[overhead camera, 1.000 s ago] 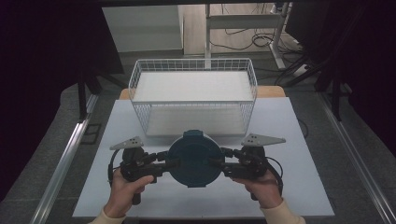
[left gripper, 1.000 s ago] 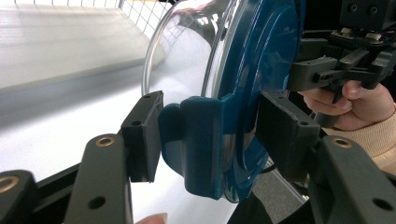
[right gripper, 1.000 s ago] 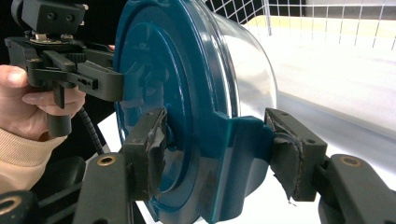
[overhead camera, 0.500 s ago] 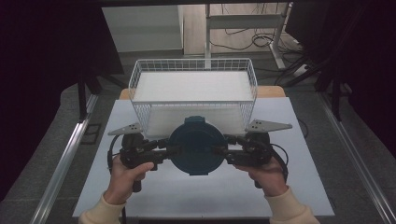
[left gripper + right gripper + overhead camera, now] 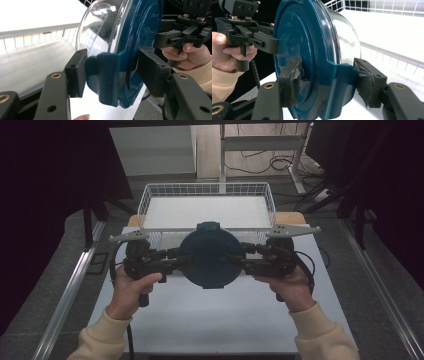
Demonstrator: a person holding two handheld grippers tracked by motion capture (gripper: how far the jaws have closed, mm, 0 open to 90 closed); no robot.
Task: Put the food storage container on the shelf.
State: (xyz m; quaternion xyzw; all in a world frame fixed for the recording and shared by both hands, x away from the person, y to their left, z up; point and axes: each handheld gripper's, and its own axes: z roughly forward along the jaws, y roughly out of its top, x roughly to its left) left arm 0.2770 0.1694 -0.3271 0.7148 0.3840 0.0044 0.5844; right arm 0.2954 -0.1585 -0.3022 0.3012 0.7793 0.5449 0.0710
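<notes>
— What's in the picture?

— A person at a white desk (image 5: pixel 210 320) holds a round container (image 5: pixel 210 261) up off the surface, one claw at each side, just in front of a white wire basket (image 5: pixel 150 200) at the far end. The container hangs in the air, its far edge about level with the basket's near rim.

— What sort of container?

— A clear bowl with a dark blue lid, turned on edge so the lid faces the person. In the left gripper view the clear dome (image 5: pixel 100 30) faces the basket and a blue latch tab (image 5: pixel 107 75) folds over the rim.

— How will it handle?

— My guess: stiff and fairly light, though the smooth plastic looks slippery and the clear part could crack if dropped. The blue tabs at the rim look the surest place to hold — that is where both claws sit.

— And the claws?

— The left claw (image 5: pixel 186 261) is closed onto the container at its left tab, one pad on the clear side, the other on the lid. The right claw (image 5: pixel 239 259) grips the opposite tab the same way; in the right gripper view its worn pads (image 5: pixel 295 72) press the lid and the tab's outer face. Neither closes far — the rim's thickness keeps the jaws well apart.

— Any risk?

— With two small grips on a slick rim, it could pivot between them if one hand eases off.
</notes>
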